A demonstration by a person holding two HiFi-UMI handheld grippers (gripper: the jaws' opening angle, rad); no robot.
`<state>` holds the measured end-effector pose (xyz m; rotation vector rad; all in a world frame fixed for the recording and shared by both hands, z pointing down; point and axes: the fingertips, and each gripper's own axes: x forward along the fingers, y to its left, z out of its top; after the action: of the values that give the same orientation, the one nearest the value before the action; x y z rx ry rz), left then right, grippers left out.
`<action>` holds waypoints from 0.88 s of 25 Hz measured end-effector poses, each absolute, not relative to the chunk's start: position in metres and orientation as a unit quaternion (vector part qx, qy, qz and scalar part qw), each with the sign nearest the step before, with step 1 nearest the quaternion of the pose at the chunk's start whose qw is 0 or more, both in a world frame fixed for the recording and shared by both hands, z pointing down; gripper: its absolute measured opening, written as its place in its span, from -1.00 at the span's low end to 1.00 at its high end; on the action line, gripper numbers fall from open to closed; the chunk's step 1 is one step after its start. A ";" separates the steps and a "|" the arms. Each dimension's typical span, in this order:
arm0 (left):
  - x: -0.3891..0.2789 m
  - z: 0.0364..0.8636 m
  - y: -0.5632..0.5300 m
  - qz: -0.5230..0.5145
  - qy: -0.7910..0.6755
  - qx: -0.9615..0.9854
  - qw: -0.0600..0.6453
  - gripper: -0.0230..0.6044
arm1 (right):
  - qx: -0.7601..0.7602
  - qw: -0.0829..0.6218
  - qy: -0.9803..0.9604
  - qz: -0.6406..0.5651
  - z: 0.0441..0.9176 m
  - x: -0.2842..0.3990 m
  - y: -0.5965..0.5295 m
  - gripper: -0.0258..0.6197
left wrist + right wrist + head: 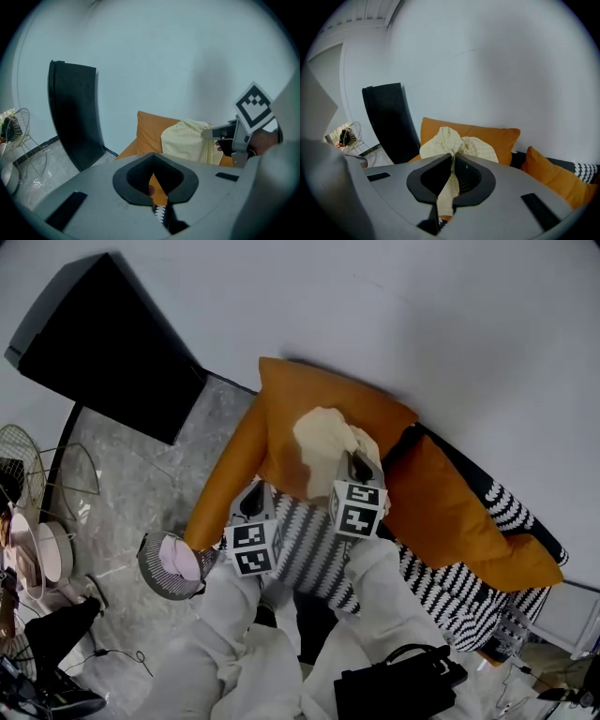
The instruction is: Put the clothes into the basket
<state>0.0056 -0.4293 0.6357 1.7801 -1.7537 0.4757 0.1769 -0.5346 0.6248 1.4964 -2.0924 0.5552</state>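
Against the orange cushion the right gripper pinches the pale yellow cloth, left gripper closed and empty; pickup looks done, so carrying it to the basket likely comes next.

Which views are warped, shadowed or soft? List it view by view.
Head view: even light, no glare, scene tilted. Left gripper view: fisheye with black corners, the black panel bows, a faint shadow on the wall. Right gripper view: same fisheye ring; the cream cloth in the right gripper reads clear.
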 end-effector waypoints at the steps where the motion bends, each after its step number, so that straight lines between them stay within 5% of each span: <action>1: 0.003 0.632 -0.425 0.172 -0.662 0.669 0.291 -0.91 | 0.552 0.250 -0.769 0.203 0.621 0.175 -0.530 -0.81; 22: -0.083 0.545 -0.305 0.127 -0.701 0.658 0.243 -0.91 | 0.531 0.190 -0.810 0.161 0.514 0.083 -0.421 -0.81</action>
<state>-0.0834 -0.3054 0.5450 1.7991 -1.9169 0.3469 0.0826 -0.4207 0.5137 1.4915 -2.2769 0.4511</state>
